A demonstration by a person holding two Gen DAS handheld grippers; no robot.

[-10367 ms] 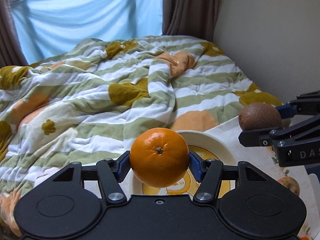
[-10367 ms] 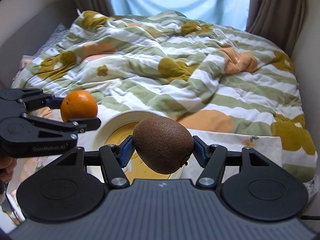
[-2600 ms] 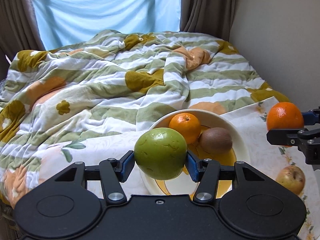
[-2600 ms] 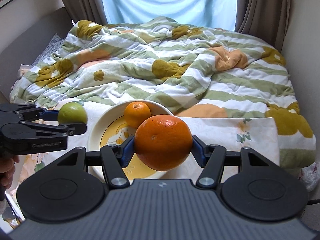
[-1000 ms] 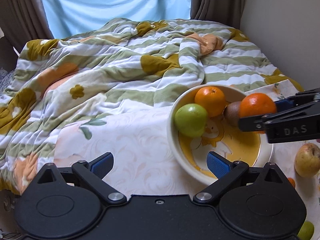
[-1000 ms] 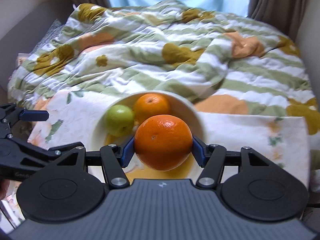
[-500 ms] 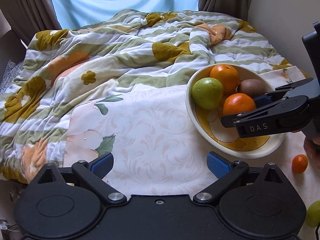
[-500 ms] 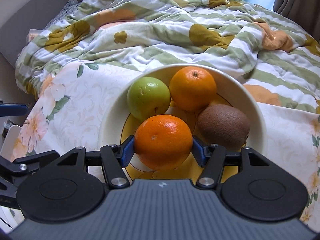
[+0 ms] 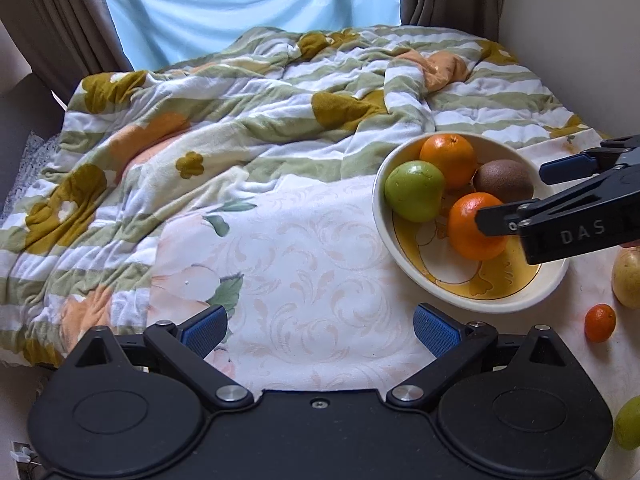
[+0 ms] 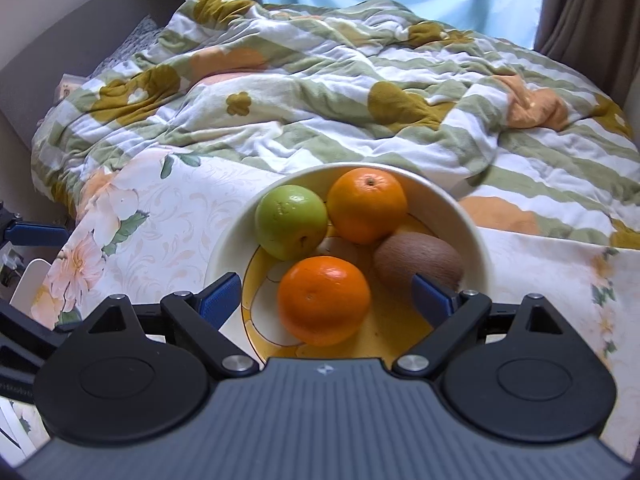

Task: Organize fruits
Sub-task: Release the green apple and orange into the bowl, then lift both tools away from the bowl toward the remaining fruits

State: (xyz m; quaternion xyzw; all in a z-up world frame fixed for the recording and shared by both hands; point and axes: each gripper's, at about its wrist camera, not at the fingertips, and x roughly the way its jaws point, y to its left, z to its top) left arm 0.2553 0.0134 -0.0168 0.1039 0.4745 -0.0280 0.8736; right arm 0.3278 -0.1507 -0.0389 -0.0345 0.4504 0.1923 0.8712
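Observation:
A cream bowl (image 10: 224,256) with a yellow inside holds a green apple (image 10: 290,222), two oranges (image 10: 366,204) and a brown kiwi (image 10: 418,260). The nearer orange (image 10: 324,300) lies loose in the bowl, between the spread fingers of my right gripper (image 10: 328,300), which is open. In the left wrist view the bowl (image 9: 384,236) is at the right with the right gripper (image 9: 516,196) over it. My left gripper (image 9: 320,328) is open and empty above the floral cloth (image 9: 304,264).
A small tangerine (image 9: 599,322), a yellowish apple (image 9: 628,278) and a green fruit (image 9: 629,426) lie on the cloth to the right of the bowl. A rumpled striped quilt (image 9: 240,120) covers the bed behind. Curtains and a wall are beyond.
My right gripper has opened and let the orange go into the bowl. My left gripper stayed open and pulled back to the left, away from the bowl.

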